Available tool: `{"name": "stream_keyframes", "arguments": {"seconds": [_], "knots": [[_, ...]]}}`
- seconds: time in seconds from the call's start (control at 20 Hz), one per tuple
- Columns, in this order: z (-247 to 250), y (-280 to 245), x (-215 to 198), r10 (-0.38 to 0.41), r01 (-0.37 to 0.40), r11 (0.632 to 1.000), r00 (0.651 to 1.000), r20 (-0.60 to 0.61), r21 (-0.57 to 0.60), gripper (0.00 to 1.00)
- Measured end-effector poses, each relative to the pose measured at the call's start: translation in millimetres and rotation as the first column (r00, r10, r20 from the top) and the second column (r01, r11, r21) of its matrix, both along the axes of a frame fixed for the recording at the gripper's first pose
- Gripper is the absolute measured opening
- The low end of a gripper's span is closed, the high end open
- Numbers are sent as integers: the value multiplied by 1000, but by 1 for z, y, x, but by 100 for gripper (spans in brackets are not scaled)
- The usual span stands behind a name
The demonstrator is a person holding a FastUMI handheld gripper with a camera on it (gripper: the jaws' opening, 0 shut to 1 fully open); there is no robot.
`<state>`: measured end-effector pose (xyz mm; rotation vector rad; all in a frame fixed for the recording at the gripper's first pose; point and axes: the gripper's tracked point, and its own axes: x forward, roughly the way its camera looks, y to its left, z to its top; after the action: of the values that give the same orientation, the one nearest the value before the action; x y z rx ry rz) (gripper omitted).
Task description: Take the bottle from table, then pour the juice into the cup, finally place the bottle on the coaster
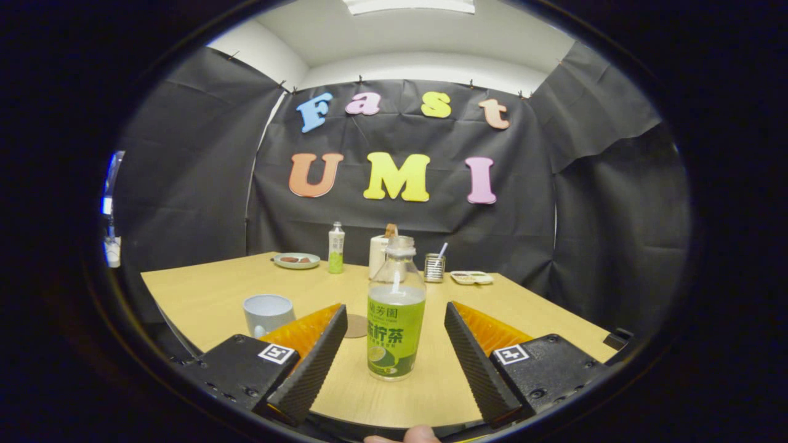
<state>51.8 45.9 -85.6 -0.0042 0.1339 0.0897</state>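
Now: gripper (394, 335) released, spread either side of the bottle (396, 314).
Bottle stands upright on the bench (203, 295), untouched; cup (267, 312) and coaster (355, 326) lie leftward.

The gripper view rides low over the near edge of the table (203, 295), looking level along the spread fingers of the gripper (394, 360) at a close upright bottle (396, 314) between them (neither touches it), toward the booth's back wall.
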Motion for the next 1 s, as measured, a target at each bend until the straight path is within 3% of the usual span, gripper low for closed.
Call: {"name": "stream_keyframes", "arguments": {"seconds": [0.6,1.0], "knots": [[-42,5,57,-8,17,998,992,-128,69,100],[-49,9,69,-5,31,990,983,-186,140,97]]}}
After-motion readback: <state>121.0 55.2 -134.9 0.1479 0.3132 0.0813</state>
